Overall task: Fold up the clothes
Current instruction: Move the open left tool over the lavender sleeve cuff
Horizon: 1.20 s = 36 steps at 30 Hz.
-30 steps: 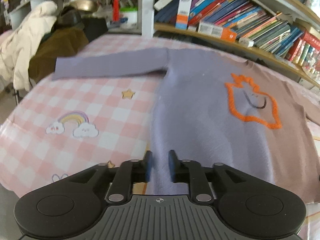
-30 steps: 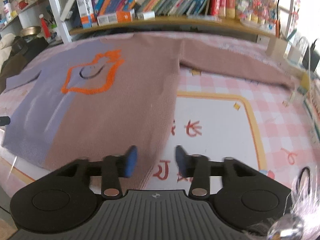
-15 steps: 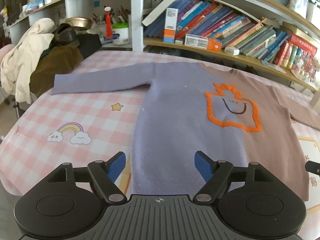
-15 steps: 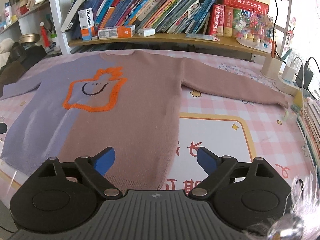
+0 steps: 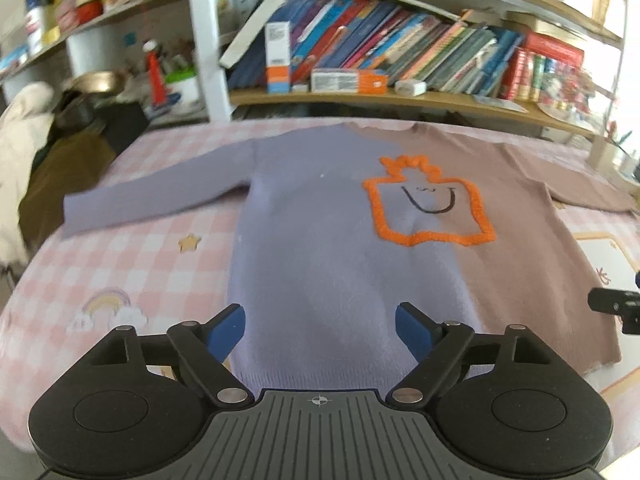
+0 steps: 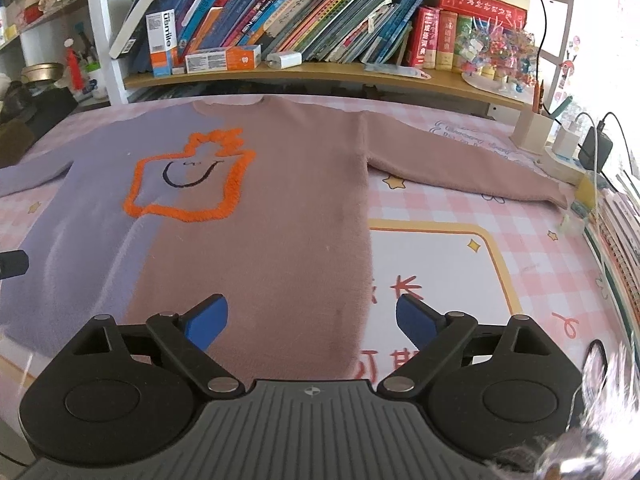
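Note:
A two-tone sweater, lilac on the left half and brown on the right, lies flat and face up on the pink checked bed with both sleeves spread out. It has an orange outlined patch on the chest. It also shows in the right wrist view. My left gripper is open and empty, raised above the lilac hem. My right gripper is open and empty, raised above the brown hem near the sweater's right edge.
A bookshelf full of books runs along the far side of the bed. Piled jackets sit at the far left. Chargers and cables and a stack of notebooks lie at the right edge.
Both grippers have opened wide, let go of the sweater's hem, and pulled back and up from it. The sweater now lies flat.

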### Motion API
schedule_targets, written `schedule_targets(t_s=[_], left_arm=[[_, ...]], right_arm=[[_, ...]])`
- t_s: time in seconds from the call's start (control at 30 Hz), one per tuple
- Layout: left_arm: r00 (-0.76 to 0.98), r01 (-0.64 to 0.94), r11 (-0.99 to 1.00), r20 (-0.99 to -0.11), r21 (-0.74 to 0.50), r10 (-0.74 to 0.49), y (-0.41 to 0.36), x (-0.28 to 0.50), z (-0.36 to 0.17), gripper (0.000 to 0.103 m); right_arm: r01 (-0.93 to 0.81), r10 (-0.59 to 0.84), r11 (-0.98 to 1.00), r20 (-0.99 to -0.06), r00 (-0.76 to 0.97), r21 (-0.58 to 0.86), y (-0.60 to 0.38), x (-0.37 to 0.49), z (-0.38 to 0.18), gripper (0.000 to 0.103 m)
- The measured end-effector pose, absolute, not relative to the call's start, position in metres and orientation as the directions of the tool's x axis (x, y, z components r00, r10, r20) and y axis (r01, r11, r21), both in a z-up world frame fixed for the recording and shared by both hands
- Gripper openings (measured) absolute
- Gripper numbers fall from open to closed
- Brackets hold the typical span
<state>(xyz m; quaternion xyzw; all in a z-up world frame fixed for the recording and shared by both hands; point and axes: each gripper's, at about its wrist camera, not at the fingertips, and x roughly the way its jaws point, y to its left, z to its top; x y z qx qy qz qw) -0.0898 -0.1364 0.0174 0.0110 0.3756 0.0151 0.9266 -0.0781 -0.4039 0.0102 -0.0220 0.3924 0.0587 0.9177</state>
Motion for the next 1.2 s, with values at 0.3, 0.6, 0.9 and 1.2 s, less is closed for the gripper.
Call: schedule_targets(t_s=[0.3,0.6,0.9,1.2], left_arm=[[0.724,-0.006,1.0,-0.69,-0.021,-0.01,-0.074,-0.068,0.019,0.088],[0.736,0.016,0.999,-0.676,-0.049,-0.045,-0.02,-0.047,0.018,0.088],[0.746,-0.108,0.99,-0.666,-0.096,0.017,0.054,-0.034,0.012,0.088],[0.745,-0.344,0.926,-0.646,-0.155,0.168,0.141,-0.02,-0.004,0.088]], right_arm=[[-0.081,0.034,0.996,-0.722,0.691,-0.031,-0.346,-0.081,0.017,0.092],[-0.022,-0.016,0.999,-0.706,0.708,-0.045,-0.297,-0.074,0.02,0.096],[0.002,-0.05,0.998,-0.691,0.722,-0.069,-0.259,-0.068,0.022,0.1],[0.008,-0.09,0.993,-0.712,0.697,-0.117,-0.242,-0.071,0.019,0.1]])
